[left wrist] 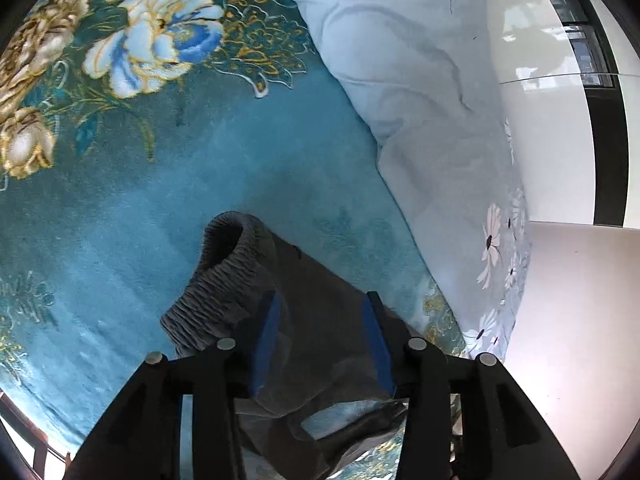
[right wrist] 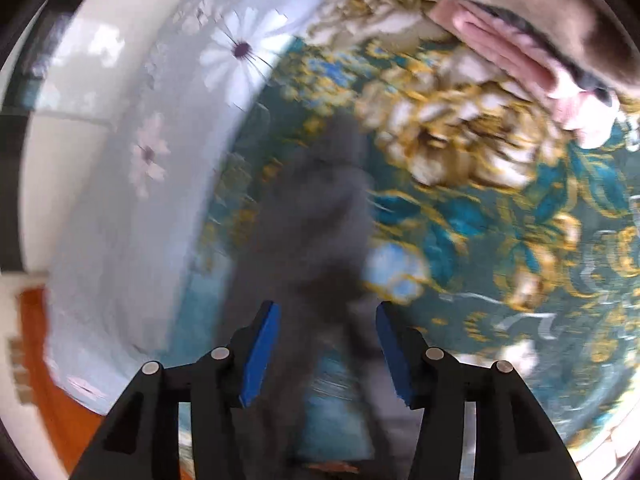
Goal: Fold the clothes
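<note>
Where teal floral blanket (left wrist: 120, 184) covers bed, grey garment (left wrist: 240, 280) is seen crumpled: ribbed elastic waistband curled open at top, smoother fabric trailing below. Left gripper (left wrist: 322, 340) jaws spread, garment fabric lying between, not pinched. Right gripper (right wrist: 326, 352) jaws parted, grey cloth between, blurred; grip cannot be told. Pale daisy-print quilt (left wrist: 420, 80) lies beside.

Left gripper (left wrist: 324, 312): black linkage arms angled forward and down, blue pads (left wrist: 269, 332) spread apart, jaws parted. Right gripper (right wrist: 326, 320): same posture, blue-padded fingers (right wrist: 262, 354) likewise set wide; the view is motion-blurred, though the jaw gap reads clearly.
</note>
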`<state>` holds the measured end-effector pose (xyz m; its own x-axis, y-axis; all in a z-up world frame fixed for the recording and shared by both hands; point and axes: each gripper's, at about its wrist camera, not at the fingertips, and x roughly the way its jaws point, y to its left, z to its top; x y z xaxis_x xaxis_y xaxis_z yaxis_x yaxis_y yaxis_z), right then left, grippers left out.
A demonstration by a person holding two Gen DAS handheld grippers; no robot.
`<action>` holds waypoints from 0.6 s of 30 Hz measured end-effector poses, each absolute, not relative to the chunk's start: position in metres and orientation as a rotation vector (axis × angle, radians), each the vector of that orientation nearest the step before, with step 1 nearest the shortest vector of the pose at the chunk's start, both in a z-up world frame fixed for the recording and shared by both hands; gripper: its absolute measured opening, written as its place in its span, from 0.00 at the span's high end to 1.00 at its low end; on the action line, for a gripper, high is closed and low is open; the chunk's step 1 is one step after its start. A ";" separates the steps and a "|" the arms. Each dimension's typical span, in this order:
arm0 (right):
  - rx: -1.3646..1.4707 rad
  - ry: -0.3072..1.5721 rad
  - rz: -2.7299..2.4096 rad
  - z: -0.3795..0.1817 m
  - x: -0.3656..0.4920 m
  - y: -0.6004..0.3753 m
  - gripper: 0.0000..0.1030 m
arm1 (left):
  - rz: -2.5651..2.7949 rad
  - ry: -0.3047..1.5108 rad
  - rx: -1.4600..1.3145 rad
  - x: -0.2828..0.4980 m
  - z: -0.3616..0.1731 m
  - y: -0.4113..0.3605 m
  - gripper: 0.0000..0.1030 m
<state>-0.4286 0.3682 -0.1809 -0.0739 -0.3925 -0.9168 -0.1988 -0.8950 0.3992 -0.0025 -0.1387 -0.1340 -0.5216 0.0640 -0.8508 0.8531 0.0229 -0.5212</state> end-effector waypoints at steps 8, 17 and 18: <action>2.390 -0.694 -1.920 -0.257 -0.351 0.415 0.45 | -1.270 1.688 1.042 0.063 -0.194 -0.085 0.56; 2.440 -0.465 -1.962 -0.276 -0.332 0.396 0.37 | -1.214 1.760 1.069 0.044 -0.223 -0.066 0.56; 2.430 -0.399 -2.016 -0.275 -0.335 0.394 0.37 | -1.210 1.755 1.077 0.039 -0.224 -0.068 0.56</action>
